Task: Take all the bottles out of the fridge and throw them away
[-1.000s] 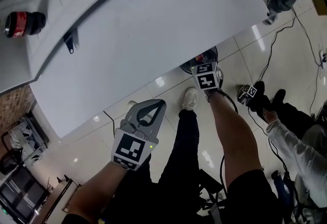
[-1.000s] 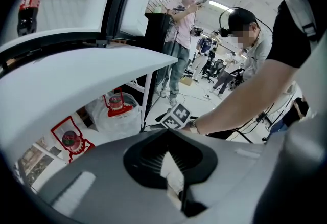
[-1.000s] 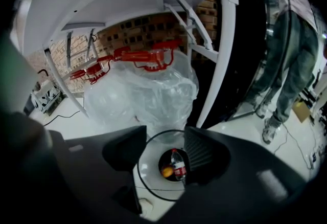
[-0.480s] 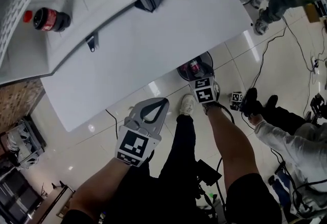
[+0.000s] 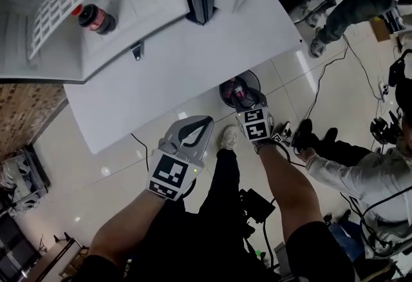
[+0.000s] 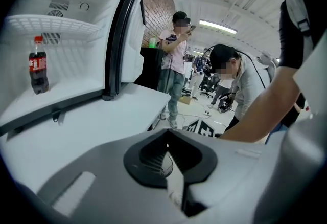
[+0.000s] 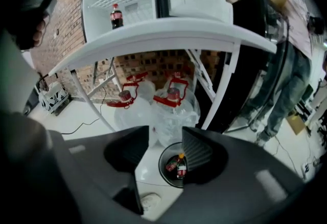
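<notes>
**Inspector:** State of the tools?
**Assistant:** Left tool (image 6: 166, 145): jaws together, empty. Right tool (image 7: 166, 136): jaws apart, just been closing, nothing between them.
**Inspector:** Bottles?
**Assistant:** One bottle (image 5: 96, 18) stands upright in the open fridge (image 5: 138, 13) on the table (image 5: 193, 62). Discarded bottles (image 7: 179, 165) lie in the bin (image 7: 162, 166).

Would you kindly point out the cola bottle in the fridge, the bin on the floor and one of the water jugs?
cola bottle (image 6: 38, 64): left gripper view, on its red label.
bin (image 5: 224, 87): head view, on its left rim.
water jug (image 7: 176, 118): right gripper view, on its clear body.
</notes>
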